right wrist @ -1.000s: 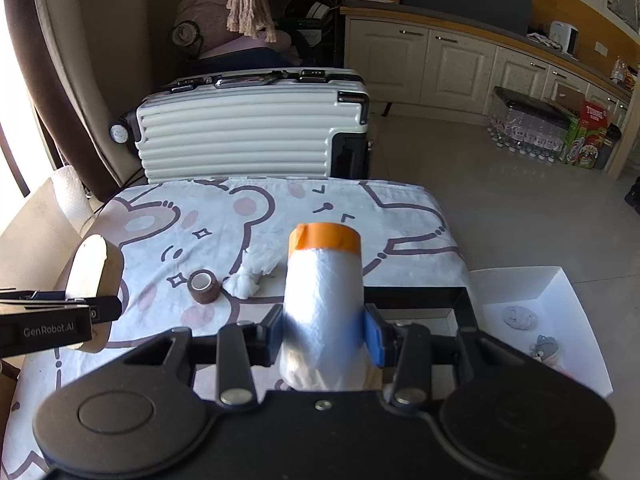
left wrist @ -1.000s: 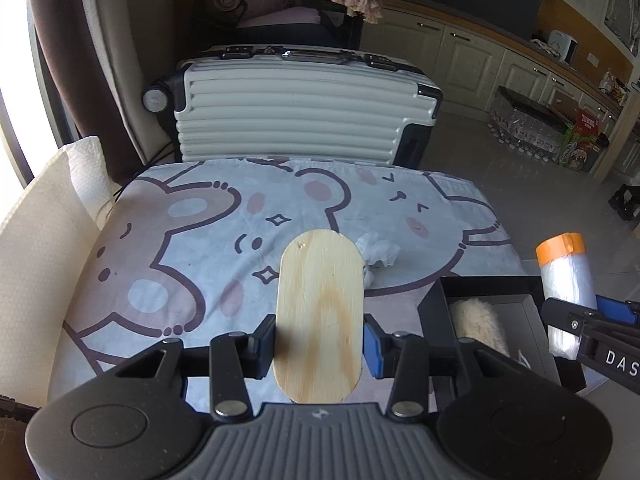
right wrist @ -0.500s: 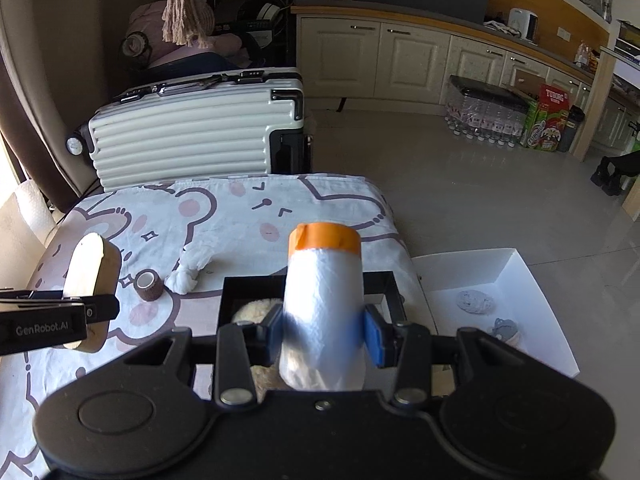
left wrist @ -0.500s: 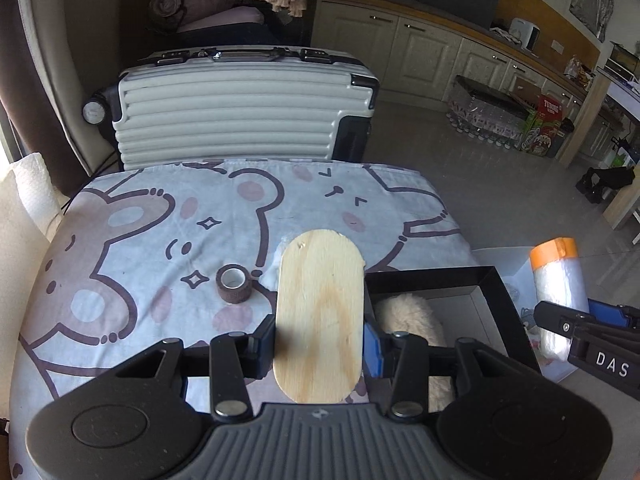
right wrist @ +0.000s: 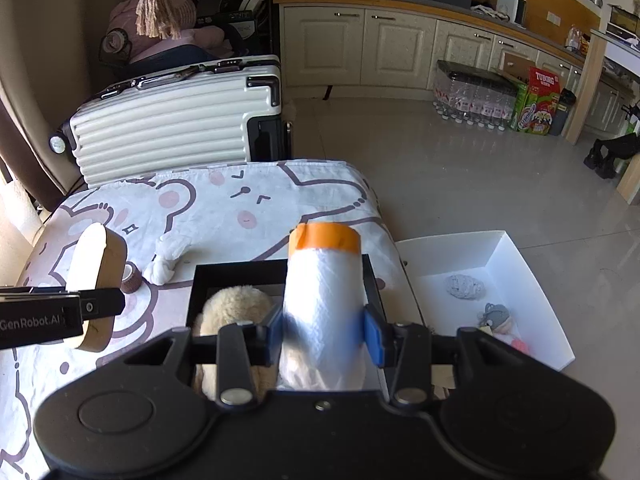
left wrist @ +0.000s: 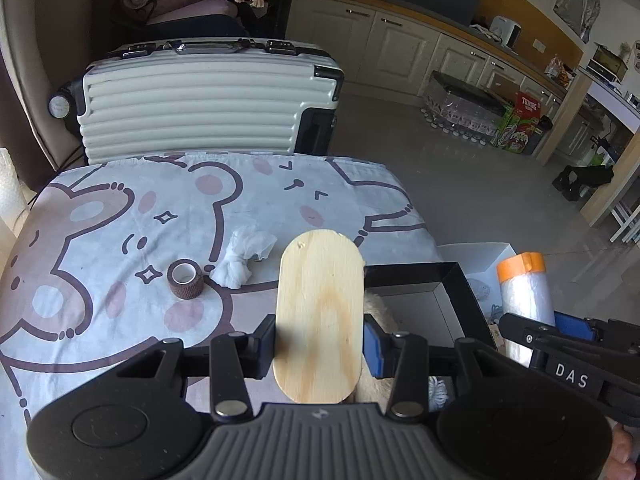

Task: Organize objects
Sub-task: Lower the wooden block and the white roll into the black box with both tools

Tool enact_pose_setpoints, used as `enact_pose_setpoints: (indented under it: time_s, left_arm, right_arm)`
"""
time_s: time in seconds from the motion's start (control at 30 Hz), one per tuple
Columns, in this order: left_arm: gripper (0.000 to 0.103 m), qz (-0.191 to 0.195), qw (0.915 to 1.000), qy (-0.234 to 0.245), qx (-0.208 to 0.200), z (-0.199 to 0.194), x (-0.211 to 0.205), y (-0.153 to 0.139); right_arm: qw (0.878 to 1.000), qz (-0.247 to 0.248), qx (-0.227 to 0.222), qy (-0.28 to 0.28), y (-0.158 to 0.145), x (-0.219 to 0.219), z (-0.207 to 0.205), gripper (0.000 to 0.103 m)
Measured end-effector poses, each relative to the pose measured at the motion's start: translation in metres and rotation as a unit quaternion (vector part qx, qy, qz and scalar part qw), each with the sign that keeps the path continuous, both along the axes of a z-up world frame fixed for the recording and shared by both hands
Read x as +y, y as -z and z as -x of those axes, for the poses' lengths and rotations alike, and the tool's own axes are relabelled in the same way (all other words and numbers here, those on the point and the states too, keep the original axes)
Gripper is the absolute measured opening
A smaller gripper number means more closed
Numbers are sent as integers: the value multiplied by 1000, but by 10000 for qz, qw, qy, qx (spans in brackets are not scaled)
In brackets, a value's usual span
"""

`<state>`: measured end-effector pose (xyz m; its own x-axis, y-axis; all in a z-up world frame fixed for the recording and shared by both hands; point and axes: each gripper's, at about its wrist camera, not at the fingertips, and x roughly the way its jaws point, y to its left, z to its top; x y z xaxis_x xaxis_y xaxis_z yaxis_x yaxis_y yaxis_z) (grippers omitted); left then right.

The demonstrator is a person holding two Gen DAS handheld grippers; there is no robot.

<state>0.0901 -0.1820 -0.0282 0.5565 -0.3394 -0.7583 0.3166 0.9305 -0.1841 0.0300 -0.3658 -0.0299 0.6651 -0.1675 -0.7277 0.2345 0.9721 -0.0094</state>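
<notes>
Both of your claws are loaded above the bear-print worktop.

In the left wrist view, your left claw (left wrist: 319, 344) is clamped on the oval wooden board (left wrist: 320, 312), which stands upright between the blue pads; beyond it on the worktop (left wrist: 120, 208) sit a brown tape roll (left wrist: 184, 279) and, just beside it, a knotted white cloth (left wrist: 244, 256), while the black box (left wrist: 432, 292) lies to the right with a cream plush thing partly hidden behind the board. In the right wrist view, your right claw (right wrist: 323, 330) grips the white bag roll with the orange band (right wrist: 323, 288) over the black box, where the cream plush (right wrist: 234, 308) rests; a white tray (right wrist: 516, 256) on the floor holds small items.
</notes>
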Motion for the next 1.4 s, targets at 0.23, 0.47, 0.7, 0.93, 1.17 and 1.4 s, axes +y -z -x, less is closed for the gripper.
enact_pose_setpoints:
  time_s: [0.23, 0.47, 0.7, 0.93, 1.17, 1.4]
  left_arm:
    - [45, 197, 9997, 86, 139, -7, -16, 8]
    - [45, 332, 9990, 208, 218, -16, -32, 19]
    - [45, 484, 9978, 351, 288, -27, -46, 28]
    - [45, 611, 9964, 465, 347, -38, -60, 39]
    - [45, 818, 9940, 552, 465, -48, -75, 50]
    - [45, 1034, 9906, 570, 693, -57, -91, 67]
  right_arm:
    - [9994, -1, 294, -155, 18, -6, -5, 42]
    - [9980, 22, 615, -109, 42, -19, -12, 42]
    - [9948, 34, 970, -301, 70, -23, -26, 43]
    - [9913, 36, 1250, -416, 91, -23, -36, 43]
    - [9879, 105, 1473, -464, 109, -30, -40, 43]
    - [9854, 45, 1573, -651, 120, -32, -42, 43]
